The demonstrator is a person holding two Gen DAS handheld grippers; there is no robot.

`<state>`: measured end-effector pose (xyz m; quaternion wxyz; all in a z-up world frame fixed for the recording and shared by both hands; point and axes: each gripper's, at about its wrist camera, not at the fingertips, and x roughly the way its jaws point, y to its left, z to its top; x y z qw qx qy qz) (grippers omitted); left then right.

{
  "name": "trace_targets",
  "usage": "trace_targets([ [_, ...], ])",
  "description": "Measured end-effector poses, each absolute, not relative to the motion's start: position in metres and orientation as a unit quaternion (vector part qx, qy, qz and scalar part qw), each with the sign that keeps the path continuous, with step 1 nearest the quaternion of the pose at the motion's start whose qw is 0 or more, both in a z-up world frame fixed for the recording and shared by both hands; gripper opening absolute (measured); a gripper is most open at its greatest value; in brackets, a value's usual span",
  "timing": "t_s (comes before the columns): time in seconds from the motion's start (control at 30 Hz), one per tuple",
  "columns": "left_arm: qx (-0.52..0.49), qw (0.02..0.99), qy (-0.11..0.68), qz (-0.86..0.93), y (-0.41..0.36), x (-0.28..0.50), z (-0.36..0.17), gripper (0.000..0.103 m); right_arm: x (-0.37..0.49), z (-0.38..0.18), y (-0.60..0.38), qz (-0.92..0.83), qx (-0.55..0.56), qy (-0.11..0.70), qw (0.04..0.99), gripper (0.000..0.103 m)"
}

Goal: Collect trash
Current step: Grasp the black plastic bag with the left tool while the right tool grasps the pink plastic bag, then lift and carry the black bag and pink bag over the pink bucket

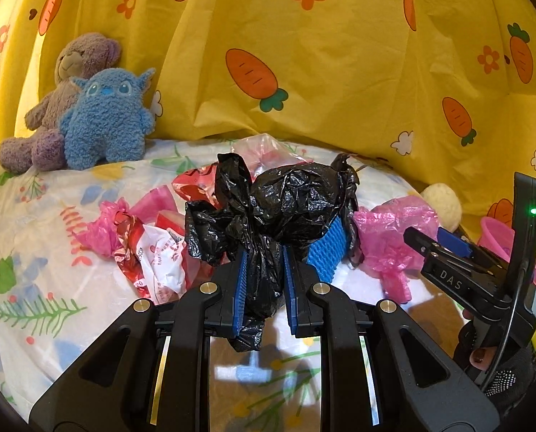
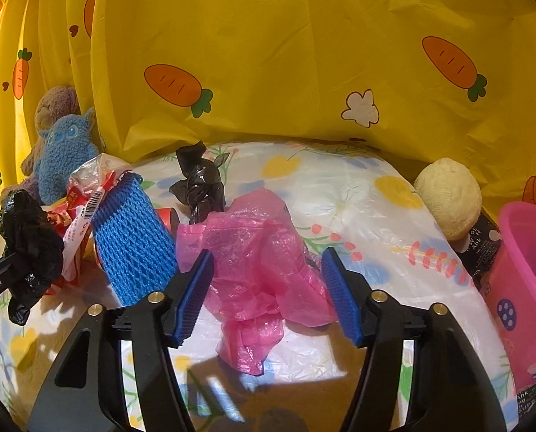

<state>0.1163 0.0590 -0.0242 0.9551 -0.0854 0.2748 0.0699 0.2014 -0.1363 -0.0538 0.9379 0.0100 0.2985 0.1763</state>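
Observation:
My left gripper [image 1: 266, 255] is shut on a crumpled black plastic bag [image 1: 289, 198], held just above the floral sheet; the same bag shows at the left of the right wrist view [image 2: 30, 244]. My right gripper [image 2: 266, 255] stands open around a crumpled pink plastic bag [image 2: 246, 288] lying on the sheet, its blue pads flanking the bag's edges. A blue foam net sleeve [image 2: 131, 237] lies just left of the pink bag. Behind it is a small knotted black bag [image 2: 199, 187]. Red and white wrappers [image 1: 152, 252] are scattered at the left.
A floral plastic sheet [image 2: 375, 216] covers the surface. A pink bucket [image 2: 527, 280] stands at the right with a dark packet [image 2: 476, 244] and a cream plush ball [image 2: 447, 198] beside it. Two plush toys [image 1: 88, 108] sit back left against a yellow carrot-print curtain [image 1: 303, 54].

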Motion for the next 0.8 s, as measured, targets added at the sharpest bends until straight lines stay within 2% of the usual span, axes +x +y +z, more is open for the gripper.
trace_targets([
  [0.03,-0.085,0.955,0.276,0.068,0.058,0.117,-0.025,0.017,0.202,-0.054,-0.136,0.181,0.010,0.303,0.936,0.043],
  [0.13,-0.084,0.955,0.278,0.066,0.057,0.119,-0.027,0.017,0.201,-0.054,-0.134,0.189,0.006,0.303,0.934,0.028],
  [0.27,-0.085,0.955,0.278,0.066,0.055,0.118,-0.028,0.017,0.195,-0.053,-0.134,0.193,0.000,0.298,0.935,0.011],
  [0.8,-0.086,0.963,0.255,0.010,0.027,0.103,-0.014,0.017,0.122,-0.029,-0.190,0.162,0.037,0.237,0.957,0.009],
])
